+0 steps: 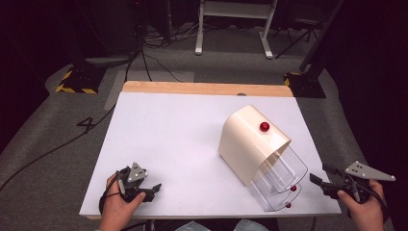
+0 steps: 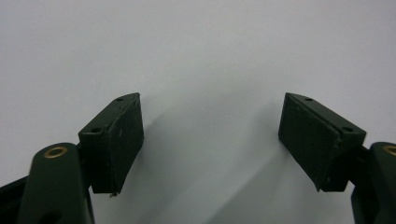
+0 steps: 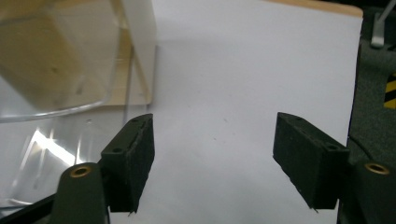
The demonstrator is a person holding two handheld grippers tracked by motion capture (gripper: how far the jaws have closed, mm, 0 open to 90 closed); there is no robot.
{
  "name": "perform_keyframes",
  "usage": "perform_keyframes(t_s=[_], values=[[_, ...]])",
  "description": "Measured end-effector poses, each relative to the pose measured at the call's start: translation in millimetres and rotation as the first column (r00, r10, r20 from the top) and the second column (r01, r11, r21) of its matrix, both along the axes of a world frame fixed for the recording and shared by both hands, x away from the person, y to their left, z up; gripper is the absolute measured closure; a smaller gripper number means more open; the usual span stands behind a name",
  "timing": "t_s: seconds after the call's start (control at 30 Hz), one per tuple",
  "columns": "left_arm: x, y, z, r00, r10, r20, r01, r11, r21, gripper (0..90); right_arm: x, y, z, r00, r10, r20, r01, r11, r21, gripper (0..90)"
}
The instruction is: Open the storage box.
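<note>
Dark carpet and cables surround a white table (image 1: 168, 139) with a wooden far edge. From the high view, a cream cabinet (image 1: 245, 142) with a red knob (image 1: 264, 126) on top stands right of centre, and its two clear drawers (image 1: 281, 180) are pulled out toward the near edge, one above the other, each with a small red knob. Both drawers look empty. The left gripper (image 1: 151, 190) rests low at the near left corner, well apart from the cabinet; the right gripper (image 1: 321, 177) hangs just off the table's right edge, near the drawers but not touching them.

The left gripper view shows its jaws spread over bare table, nothing between them.

The right gripper view shows its jaws spread wide and empty, with a clear drawer wall (image 3: 56, 93) up to the left, beside them.

Judging by this, both drawers are open and let go; closing or filling them seems to remain.
</note>
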State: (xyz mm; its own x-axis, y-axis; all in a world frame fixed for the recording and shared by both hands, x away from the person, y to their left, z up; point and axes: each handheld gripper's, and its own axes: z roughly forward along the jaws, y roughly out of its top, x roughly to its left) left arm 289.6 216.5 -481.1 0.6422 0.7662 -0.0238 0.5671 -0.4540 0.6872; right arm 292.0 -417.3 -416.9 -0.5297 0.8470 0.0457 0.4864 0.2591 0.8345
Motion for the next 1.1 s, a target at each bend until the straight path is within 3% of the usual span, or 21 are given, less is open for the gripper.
perform_keyframes(t_s=[0.1,0.3,0.4,0.47,0.57,0.6,0.67,0.73,1.1], values=[[1.2,3.4,0.1,0.9998,-0.022,0.003,0.022,0.9998,0.004,23.1,11.4,-4.6,-10.8,0.999,0.017,-0.042,-0.017,1.0,0.006,24.8],[1.8,6.6,0.0,0.9993,-0.038,0.003,0.038,0.9993,0.002,23.1,26.4,-6.1,-29.7,0.9927,0.01,-0.12,-0.018,0.998,-0.06,21.0],[2.3,8.0,0.0,0.9991,-0.043,-0.002,0.043,0.9991,-0.002,23.6,35.5,1.0,-40.8,0.9909,0.007,-0.134,-0.022,0.993,-0.112,19.7],[2.9,9.3,-0.2,0.999,-0.043,-0.006,0.043,0.999,-0.013,23.6,40.8,4.2,-47.4,0.9898,0.005,-0.142,-0.022,0.992,-0.122,19.5],[2.6,8.4,-1.1,0.999,-0.045,-0.006,0.045,0.9989,-0.013,22.9,46.1,6.9,-53.7,0.9911,-0.008,-0.133,-0.014,0.986,-0.165,18.8],[2.5,7.6,-1.1,0.9987,-0.05,0.003,0.05,0.9987,0.005,22.0,48.5,8.6,-56.9,0.9929,-0.015,-0.118,-0.006,0.984,-0.178,18.6],[1.9,7.5,-1.4,0.9987,-0.052,0.003,0.052,0.9987,0.003,21.6,53.0,9.7,-62.7,0.995,-0.013,-0.099,-0.003,0.987,-0.163,15.5],[1.6,7.3,-1.8,0.9987,-0.051,0.005,0.051,0.9987,0.0,21.6,54.5,7.4,-62.9,0.9935,-0.01,-0.113,-0.005,0.99,-0.138,15.9],[0.8,7.2,-2.2,0.9985,-0.052,0.015,0.052,0.9986,0.008,21.5,52.2,9.0,-64.4,0.9954,-0.018,-0.094,0.003,0.989,-0.151,14.9]])
